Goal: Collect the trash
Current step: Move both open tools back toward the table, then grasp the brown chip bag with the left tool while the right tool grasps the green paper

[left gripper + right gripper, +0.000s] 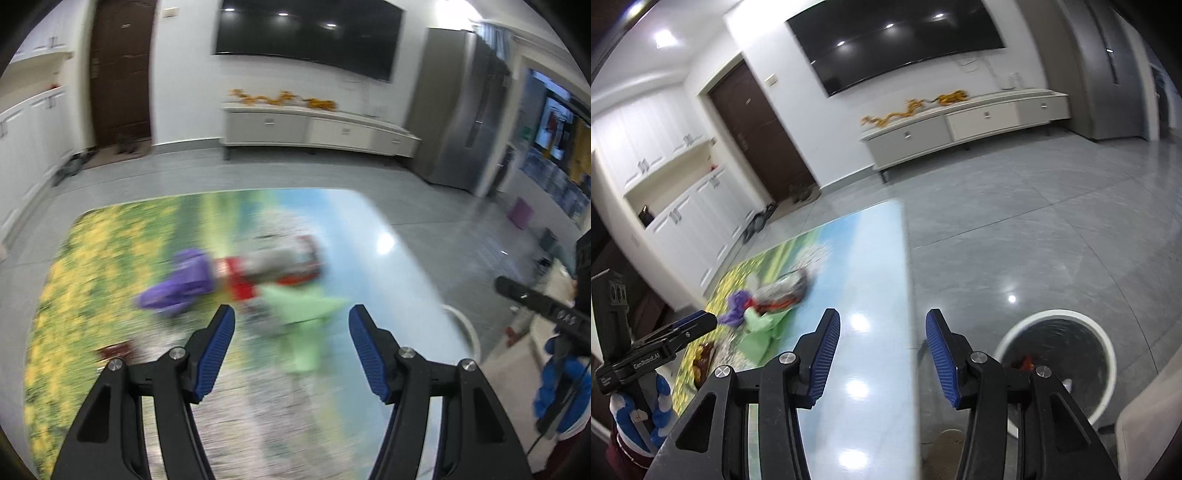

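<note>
Two grippers hang over the desk (871, 258), both with jaws spread and holding nothing: the left gripper (291, 314) above a blurred heap of trash, namely a purple wrapper (181, 280), a red-and-silver packet (273, 266) and green paper (306, 314); the right gripper (882, 321) near the desk's edge, beside the white-rimmed bin (1058, 315) on the floor.
</note>
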Tool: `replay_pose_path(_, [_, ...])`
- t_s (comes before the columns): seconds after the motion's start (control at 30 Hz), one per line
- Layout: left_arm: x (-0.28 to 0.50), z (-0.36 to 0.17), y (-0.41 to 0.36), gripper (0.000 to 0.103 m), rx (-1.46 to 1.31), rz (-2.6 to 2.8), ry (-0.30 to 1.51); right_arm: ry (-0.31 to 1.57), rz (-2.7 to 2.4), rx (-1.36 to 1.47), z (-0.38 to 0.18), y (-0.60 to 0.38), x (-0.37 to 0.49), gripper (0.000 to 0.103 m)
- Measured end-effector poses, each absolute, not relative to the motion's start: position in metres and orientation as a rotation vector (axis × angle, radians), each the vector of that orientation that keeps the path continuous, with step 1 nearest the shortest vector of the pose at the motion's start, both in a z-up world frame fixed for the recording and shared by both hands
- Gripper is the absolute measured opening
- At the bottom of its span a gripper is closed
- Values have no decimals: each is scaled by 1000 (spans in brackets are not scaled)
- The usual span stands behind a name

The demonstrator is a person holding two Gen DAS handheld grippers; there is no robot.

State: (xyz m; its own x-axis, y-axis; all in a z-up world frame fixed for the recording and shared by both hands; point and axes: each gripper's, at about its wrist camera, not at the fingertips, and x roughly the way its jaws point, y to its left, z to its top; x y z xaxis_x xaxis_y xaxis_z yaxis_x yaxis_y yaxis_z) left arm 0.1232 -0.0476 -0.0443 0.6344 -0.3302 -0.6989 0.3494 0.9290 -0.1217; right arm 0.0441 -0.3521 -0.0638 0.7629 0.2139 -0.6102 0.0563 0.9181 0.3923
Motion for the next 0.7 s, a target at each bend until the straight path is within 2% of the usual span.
replay_pose_path(0.13, [125, -60, 10, 64, 17, -273, 798, 742, 150, 354, -68, -311, 64, 54])
replay_pose_path(0.27, [123, -76, 55, 65, 3, -178, 811, 787, 211, 307, -76, -268, 82, 56])
replay_pose_path(0.57, [119, -107, 96, 65, -24, -121, 850, 899, 313, 210, -101, -196, 116, 57])
replay_pose_path(0.63, [117, -110, 99, 65, -35, -126, 854, 922, 317, 186, -108, -185, 120, 54])
replay_pose_path(0.7, [119, -115, 101, 65, -44, -133, 859, 949, 313, 158, -113, -172, 125, 46])
